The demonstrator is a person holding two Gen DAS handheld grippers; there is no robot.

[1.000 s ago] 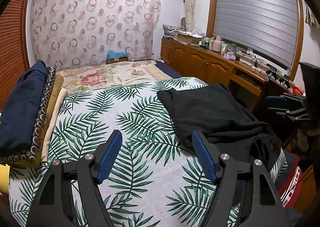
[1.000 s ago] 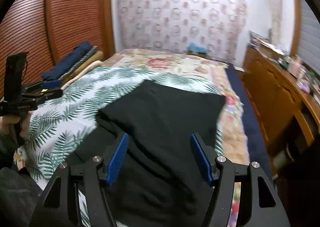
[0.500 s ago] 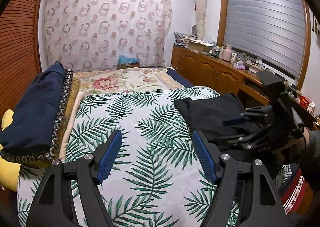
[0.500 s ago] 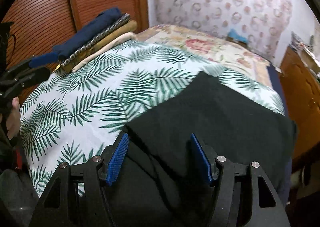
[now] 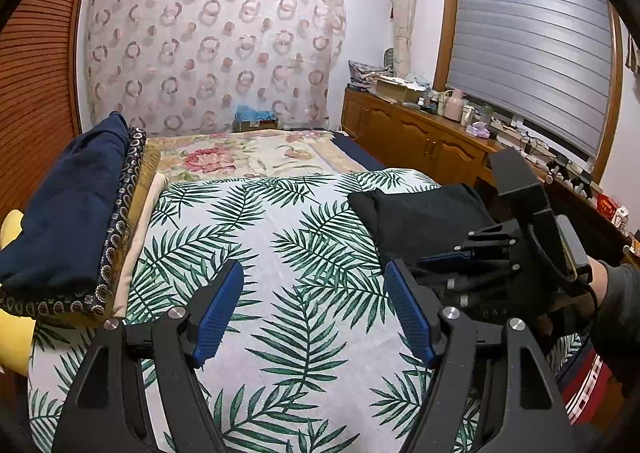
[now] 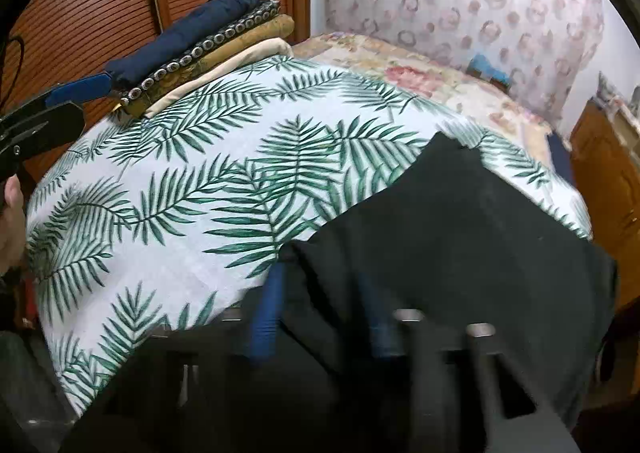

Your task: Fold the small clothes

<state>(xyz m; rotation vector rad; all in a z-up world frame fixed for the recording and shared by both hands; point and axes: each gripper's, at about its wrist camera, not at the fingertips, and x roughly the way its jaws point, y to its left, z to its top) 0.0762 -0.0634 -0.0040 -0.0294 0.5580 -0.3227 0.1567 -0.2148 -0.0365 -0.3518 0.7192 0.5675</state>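
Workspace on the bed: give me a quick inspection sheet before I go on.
Surface: leaf-print sheet spread over the bed, floral cover beyond it.
Job's things: black garment rumpled at the bed's right edge.
Clutter: folded stack along the left edge, navy on top.
Grippers: left tongs open, over bare sheet; right tongs closing, a fold of the black garment between them.
Cables: nothing seen on the bed.
Surroundings: wooden cabinets with bottles, window blind, patterned curtain.
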